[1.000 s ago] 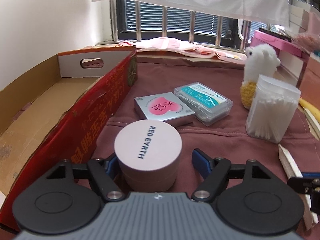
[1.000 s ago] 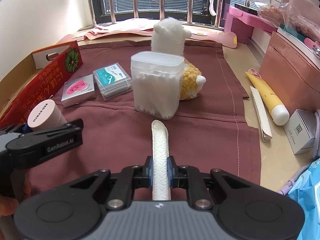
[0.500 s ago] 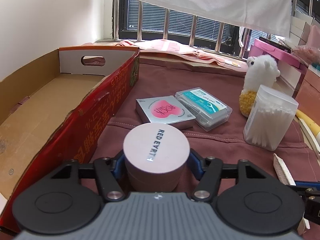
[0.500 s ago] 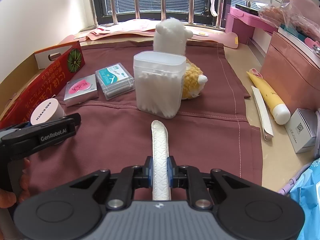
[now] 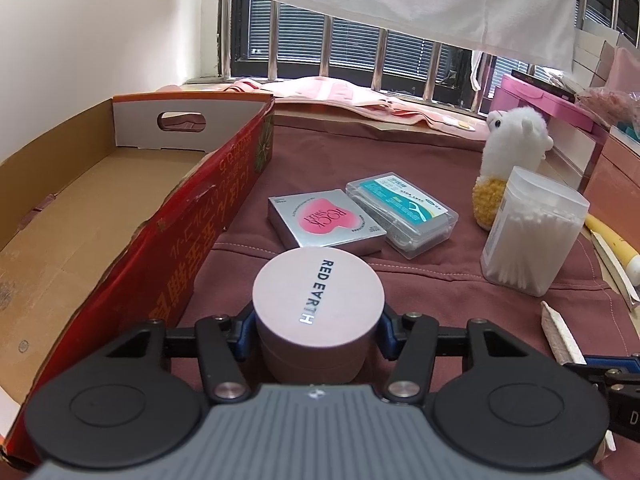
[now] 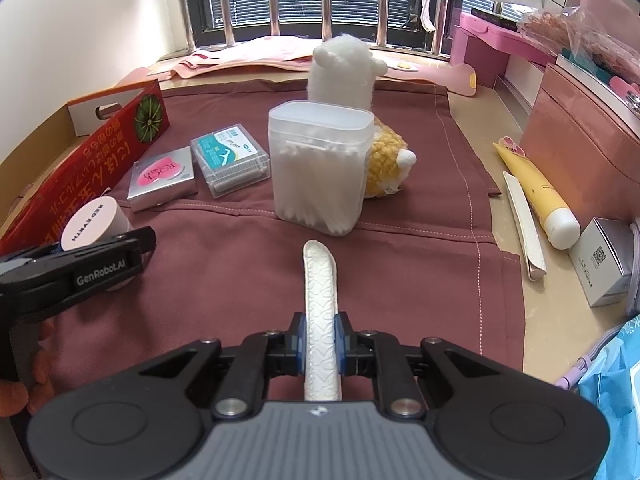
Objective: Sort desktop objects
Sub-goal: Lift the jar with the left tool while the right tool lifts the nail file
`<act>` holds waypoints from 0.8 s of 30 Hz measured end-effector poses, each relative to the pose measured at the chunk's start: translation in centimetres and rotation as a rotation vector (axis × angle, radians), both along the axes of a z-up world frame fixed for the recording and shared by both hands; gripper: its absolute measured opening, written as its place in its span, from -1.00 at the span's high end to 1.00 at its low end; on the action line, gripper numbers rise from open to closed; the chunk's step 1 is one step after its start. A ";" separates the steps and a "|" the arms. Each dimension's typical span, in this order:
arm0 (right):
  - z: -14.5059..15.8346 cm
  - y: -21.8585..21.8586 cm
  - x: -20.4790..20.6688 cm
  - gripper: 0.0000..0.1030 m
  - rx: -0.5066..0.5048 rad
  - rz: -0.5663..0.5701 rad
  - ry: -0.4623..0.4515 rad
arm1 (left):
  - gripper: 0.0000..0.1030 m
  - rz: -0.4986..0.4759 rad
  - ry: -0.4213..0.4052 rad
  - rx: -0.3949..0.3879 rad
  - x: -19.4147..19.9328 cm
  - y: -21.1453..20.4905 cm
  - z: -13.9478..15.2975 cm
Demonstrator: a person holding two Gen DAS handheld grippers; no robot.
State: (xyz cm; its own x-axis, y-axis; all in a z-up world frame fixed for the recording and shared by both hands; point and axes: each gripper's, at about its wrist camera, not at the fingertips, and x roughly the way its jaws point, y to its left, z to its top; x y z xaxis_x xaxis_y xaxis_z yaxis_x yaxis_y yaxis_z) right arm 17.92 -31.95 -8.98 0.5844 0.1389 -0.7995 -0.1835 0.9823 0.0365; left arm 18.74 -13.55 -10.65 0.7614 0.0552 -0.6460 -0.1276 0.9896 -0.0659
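On the maroon cloth, left wrist view: my left gripper [image 5: 316,334] clamps the pink jar [image 5: 318,308] from both sides.
Jar lid: "RED EARTH".
Beyond the jar: silver box [image 5: 326,229] reading "ROCK SWEET", floss-pick case [image 5: 401,214] beside it, cardboard tray [image 5: 132,216] to the left.
Right wrist view: my right gripper [image 6: 320,344] is closed on the white embossed strip [image 6: 320,300].
Left gripper's side: "GenRobot.AI".
Ahead: cotton swab tub [image 6: 318,168].
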 end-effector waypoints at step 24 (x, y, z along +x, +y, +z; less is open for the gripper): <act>2.3 0.1 -1.2 0.75 0.019 -0.007 -0.049 | -0.08 -0.110 -0.026 -0.004 -1.4 -1.7 2.8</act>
State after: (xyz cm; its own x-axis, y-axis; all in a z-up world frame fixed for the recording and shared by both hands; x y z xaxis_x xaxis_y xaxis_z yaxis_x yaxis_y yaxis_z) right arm 16.76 -31.86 -6.68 0.6235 0.1493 -0.7675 -0.1789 0.9828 0.0458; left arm 17.35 -15.23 -7.82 0.7791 -0.0320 -0.6261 -0.0168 0.9973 -0.0719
